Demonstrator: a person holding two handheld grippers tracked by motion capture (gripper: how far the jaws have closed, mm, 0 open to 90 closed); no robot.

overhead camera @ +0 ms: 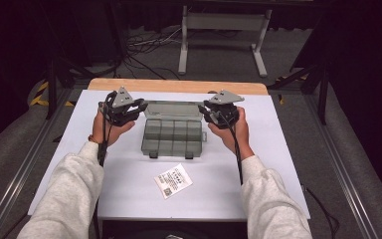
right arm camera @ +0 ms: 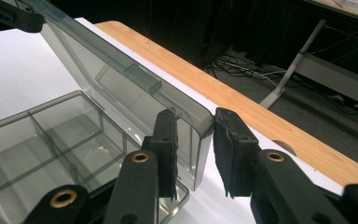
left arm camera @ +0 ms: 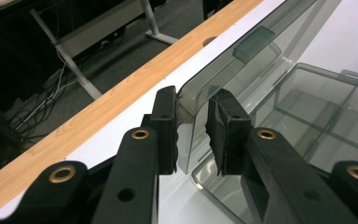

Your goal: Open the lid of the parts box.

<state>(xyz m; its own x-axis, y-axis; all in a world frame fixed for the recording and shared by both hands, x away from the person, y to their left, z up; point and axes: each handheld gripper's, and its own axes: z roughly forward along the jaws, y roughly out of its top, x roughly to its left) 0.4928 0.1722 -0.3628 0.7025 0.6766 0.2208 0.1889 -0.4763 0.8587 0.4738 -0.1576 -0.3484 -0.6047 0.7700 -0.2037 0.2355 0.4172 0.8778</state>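
A smoky clear compartment box (overhead camera: pixel 171 137) sits mid-table, its several compartments empty. Its hinged lid (overhead camera: pixel 173 108) stands raised at the far side. My left gripper (overhead camera: pixel 142 107) holds the lid's left corner, and in the left gripper view the lid (left arm camera: pixel 242 60) has its rim pinched between the two pads of that gripper (left arm camera: pixel 193 112). My right gripper (overhead camera: pixel 205 108) holds the lid's right corner. In the right gripper view the lid (right arm camera: pixel 121 65) ends between the pads of that gripper (right arm camera: pixel 196 135), with both pads against its corner. The box base (right arm camera: pixel 51 140) lies below it.
A printed white card (overhead camera: pixel 173 180) lies on the white tabletop (overhead camera: pixel 129 169) nearer the person. A wooden strip (overhead camera: pixel 179 85) runs along the table's far edge. Beyond it stand a grey desk frame (overhead camera: pixel 219 30) and floor cables (overhead camera: pixel 149 42).
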